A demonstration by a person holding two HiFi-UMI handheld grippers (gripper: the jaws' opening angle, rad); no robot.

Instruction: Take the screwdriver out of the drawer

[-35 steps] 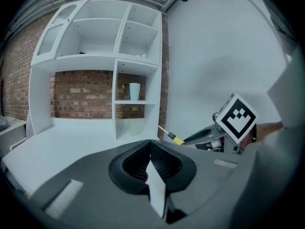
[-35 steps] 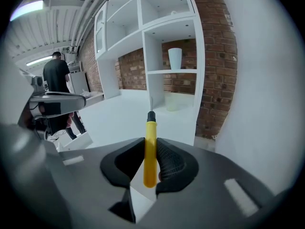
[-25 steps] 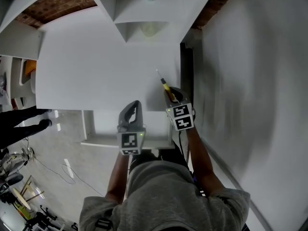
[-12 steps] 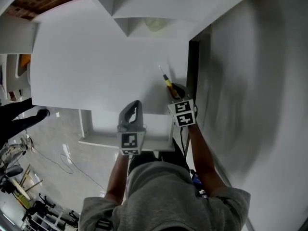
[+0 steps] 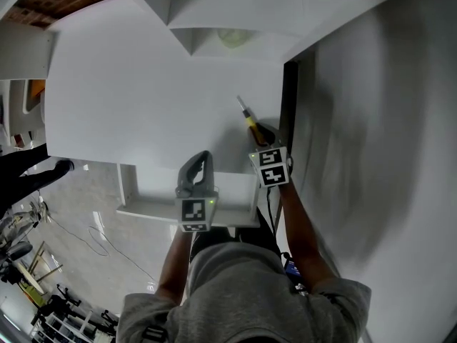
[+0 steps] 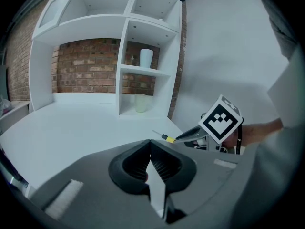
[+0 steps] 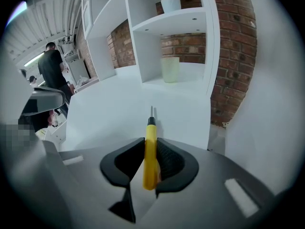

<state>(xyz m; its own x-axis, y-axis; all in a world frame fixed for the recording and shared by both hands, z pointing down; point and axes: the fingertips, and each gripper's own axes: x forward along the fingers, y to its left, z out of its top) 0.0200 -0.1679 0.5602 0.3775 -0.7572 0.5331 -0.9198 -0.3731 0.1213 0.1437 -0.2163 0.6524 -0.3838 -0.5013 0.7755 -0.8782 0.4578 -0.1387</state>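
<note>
A screwdriver (image 5: pixel 248 120) with a yellow handle and thin metal tip is clamped in my right gripper (image 5: pixel 255 136), just over the right end of the white desk top (image 5: pixel 143 98). In the right gripper view the yellow handle (image 7: pixel 150 151) stands between the two black pads, tip pointing away over the desk. My left gripper (image 5: pixel 202 154) hovers at the desk's front edge above the open white drawer (image 5: pixel 150 213). Its jaws meet at the tips with nothing between them, and the left gripper view shows the screwdriver (image 6: pixel 167 138) to its right.
A white shelf unit stands at the back of the desk with a pale green cup (image 7: pixel 170 69) in a low cubby and a white cup (image 7: pixel 170 4) above. A white wall (image 5: pixel 371 120) runs close on the right, past a dark gap (image 5: pixel 289 106). A person in black (image 7: pixel 52 66) stands far left.
My right gripper has sunk toward the desk top with the screwdriver still in it. The left gripper has come down a little at the desk's front edge.
</note>
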